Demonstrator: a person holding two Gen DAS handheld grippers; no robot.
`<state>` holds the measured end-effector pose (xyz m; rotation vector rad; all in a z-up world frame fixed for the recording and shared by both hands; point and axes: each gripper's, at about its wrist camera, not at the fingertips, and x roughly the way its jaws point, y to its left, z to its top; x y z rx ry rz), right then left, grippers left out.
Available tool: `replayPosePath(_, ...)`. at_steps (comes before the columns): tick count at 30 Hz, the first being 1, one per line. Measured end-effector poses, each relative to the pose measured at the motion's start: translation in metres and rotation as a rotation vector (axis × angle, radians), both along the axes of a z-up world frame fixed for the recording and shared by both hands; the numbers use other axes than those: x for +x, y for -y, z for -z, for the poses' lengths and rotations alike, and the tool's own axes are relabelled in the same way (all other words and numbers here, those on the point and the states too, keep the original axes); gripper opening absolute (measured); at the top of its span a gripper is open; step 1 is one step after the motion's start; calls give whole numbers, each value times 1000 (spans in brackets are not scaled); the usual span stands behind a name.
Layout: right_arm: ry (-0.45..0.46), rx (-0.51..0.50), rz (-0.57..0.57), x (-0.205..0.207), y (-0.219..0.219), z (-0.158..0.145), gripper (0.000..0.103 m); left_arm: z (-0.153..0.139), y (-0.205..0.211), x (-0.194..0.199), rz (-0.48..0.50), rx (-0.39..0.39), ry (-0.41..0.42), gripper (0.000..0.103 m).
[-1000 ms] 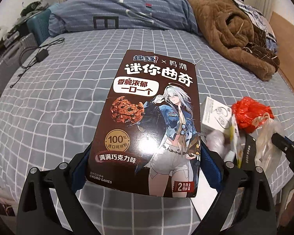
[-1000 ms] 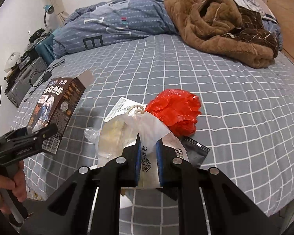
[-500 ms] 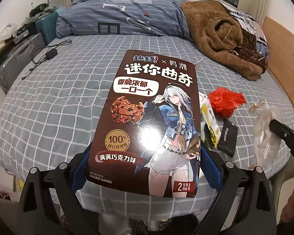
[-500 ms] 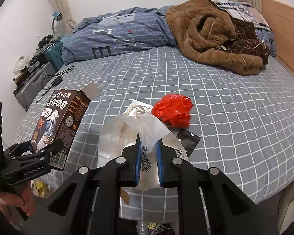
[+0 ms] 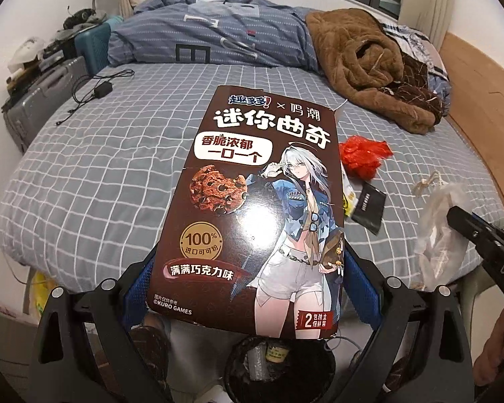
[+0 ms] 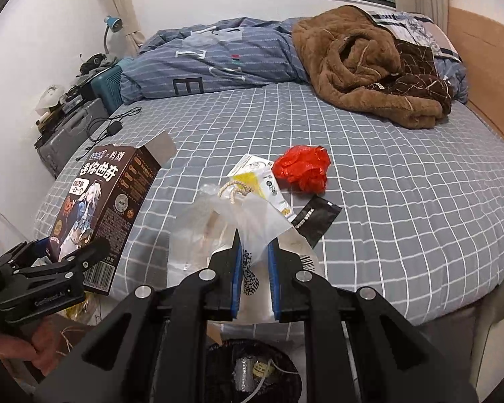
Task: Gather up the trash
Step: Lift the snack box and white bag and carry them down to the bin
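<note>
My left gripper (image 5: 248, 268) is shut on a brown cookie box (image 5: 258, 208), held lifted off the bed, its top flap open. The same cookie box (image 6: 97, 208) and left gripper (image 6: 53, 258) show at the left of the right wrist view. My right gripper (image 6: 254, 252) is shut on a clear plastic bag (image 6: 225, 228) with a string tie, also lifted. That plastic bag (image 5: 443, 221) hangs at the right of the left wrist view. A black trash bin (image 5: 282, 366) with trash in it stands on the floor below both grippers; the bin (image 6: 252, 369) is under the bag.
On the checked bed sheet (image 6: 403, 201) lie a red crumpled wrapper (image 6: 302, 168), a white-and-yellow packet (image 6: 258, 181) and a black sachet (image 6: 316, 221). A brown blanket (image 6: 369, 63) and blue duvet (image 6: 218, 57) lie at the far end. A charger cable (image 5: 94, 90) and suitcases (image 5: 40, 100) are left.
Both grippers have pulled back and up from the bed with the box and the bag. The bed edge, floor and trash bin have come into view beneath them.
</note>
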<state>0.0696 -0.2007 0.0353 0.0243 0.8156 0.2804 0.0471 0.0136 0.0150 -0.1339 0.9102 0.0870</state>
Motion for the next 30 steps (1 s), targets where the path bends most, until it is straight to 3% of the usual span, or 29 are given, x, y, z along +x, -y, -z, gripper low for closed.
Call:
replayPosePath(14, 20, 7, -16, -63, 7, -7, 13, -4, 19, -65, 24, -5, 14, 92)
replayPosePath(30, -45, -14, -26, -106, 9, 32, 13, 19, 28, -113, 47, -36, -23, 93)
